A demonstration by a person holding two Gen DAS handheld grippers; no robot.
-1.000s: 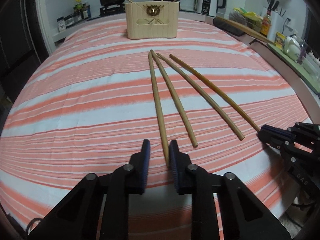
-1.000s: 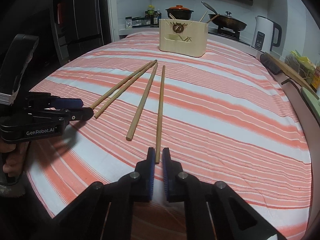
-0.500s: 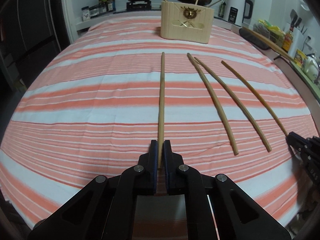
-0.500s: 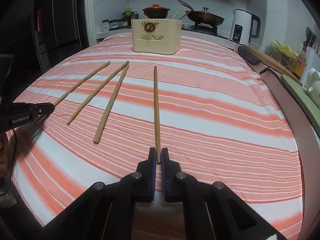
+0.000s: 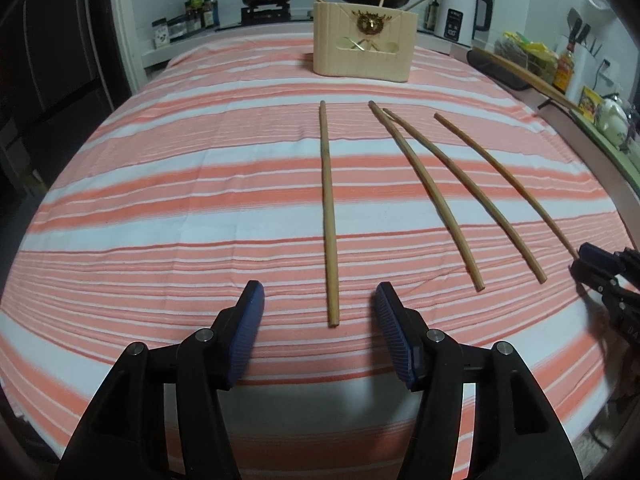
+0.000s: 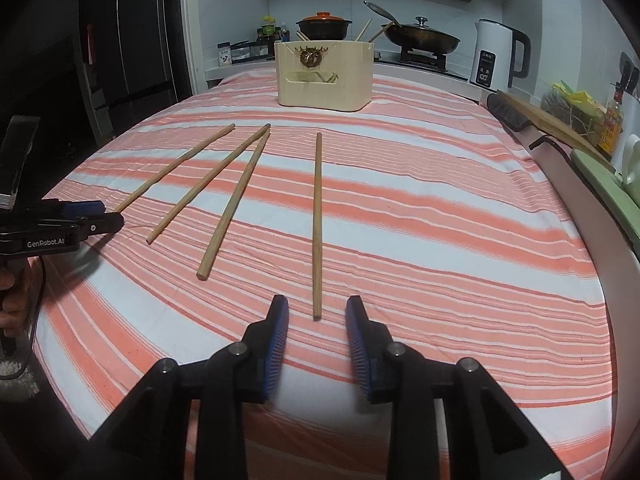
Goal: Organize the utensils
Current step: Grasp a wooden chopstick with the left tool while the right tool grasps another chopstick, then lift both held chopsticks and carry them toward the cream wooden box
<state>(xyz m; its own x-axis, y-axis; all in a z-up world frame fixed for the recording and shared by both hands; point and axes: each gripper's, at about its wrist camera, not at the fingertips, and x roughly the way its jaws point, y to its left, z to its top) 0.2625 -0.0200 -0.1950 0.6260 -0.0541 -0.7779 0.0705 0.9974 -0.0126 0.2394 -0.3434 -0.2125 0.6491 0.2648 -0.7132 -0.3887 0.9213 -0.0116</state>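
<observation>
Wooden chopsticks, four in all, lie on the striped bench point(image 5: 160, 208) in front of the holder point(image 5: 362, 46). Left gripper point(image 5: 320, 304), just opened, straddles the leftmost chopstick's point(image 5: 329, 216) near end without touching. Right gripper point(image 6: 317, 318), also just opened, likewise straddles the rightmost chopstick point(image 6: 317, 224). Only the right view shows a hand point(image 6: 14, 300).

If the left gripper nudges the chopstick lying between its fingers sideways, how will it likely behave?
The chopstick looks round and slender, so it may roll across the striped cloth. It appears stiff and light, likely pivoting if pushed near one end. The left gripper is open, not touching it.
</observation>
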